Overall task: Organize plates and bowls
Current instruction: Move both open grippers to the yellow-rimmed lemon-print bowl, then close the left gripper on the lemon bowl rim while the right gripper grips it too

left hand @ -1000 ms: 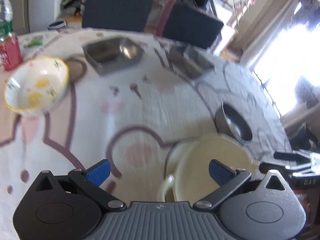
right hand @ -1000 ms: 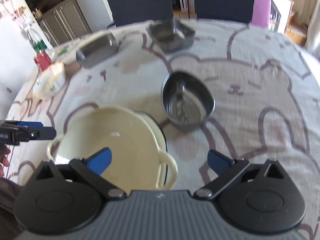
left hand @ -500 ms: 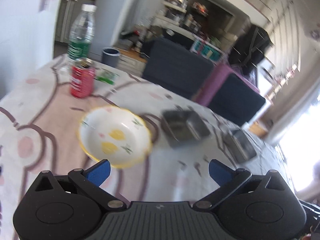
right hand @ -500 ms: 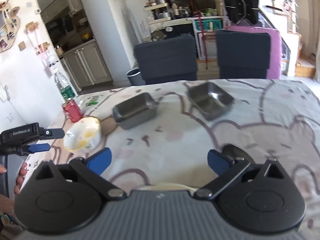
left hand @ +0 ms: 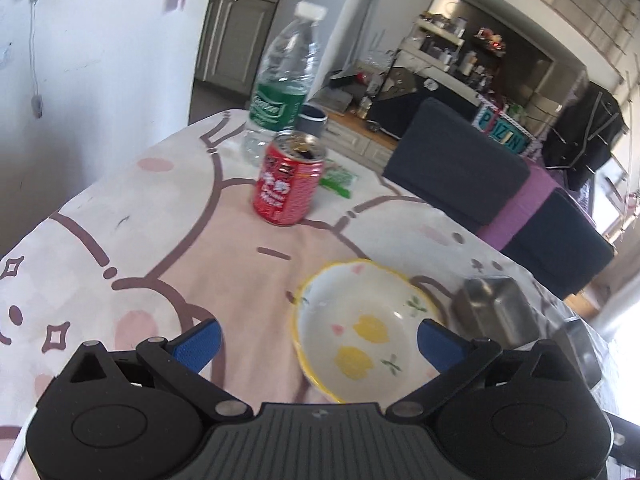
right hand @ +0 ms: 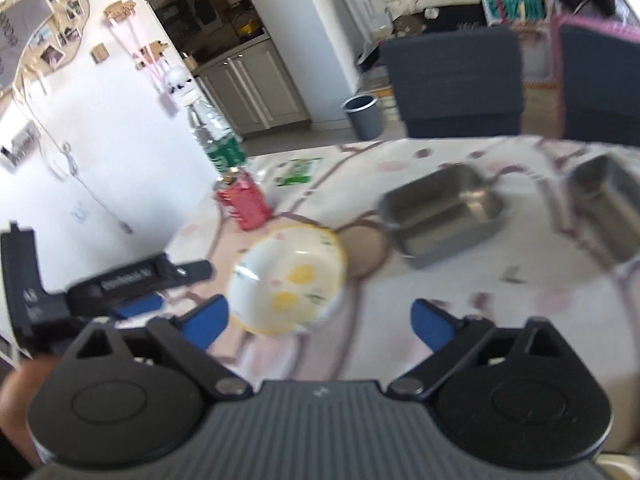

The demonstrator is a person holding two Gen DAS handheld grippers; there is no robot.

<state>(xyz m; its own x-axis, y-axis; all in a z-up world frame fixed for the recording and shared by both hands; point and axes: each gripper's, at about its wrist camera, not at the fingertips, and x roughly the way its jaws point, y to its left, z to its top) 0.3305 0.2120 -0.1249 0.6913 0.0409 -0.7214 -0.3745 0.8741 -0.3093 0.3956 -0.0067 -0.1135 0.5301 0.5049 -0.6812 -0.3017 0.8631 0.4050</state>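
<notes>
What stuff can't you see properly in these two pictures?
- Square steel tray, left wrist view: its near end is hidden behind the left gripper's finger.
- Second steel tray, right wrist view: blurred and cut off by the right edge.
- Writing on the red can: too blurred to read in either view.
- Green packet, right wrist view: too small and blurred to identify.

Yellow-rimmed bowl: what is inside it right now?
The yellow-rimmed bowl holds nothing: only its painted yellow fruit and green leaves show on the white inside. In the left wrist view its near rim is cut off by the tool's body, so that edge is unseen.
</notes>
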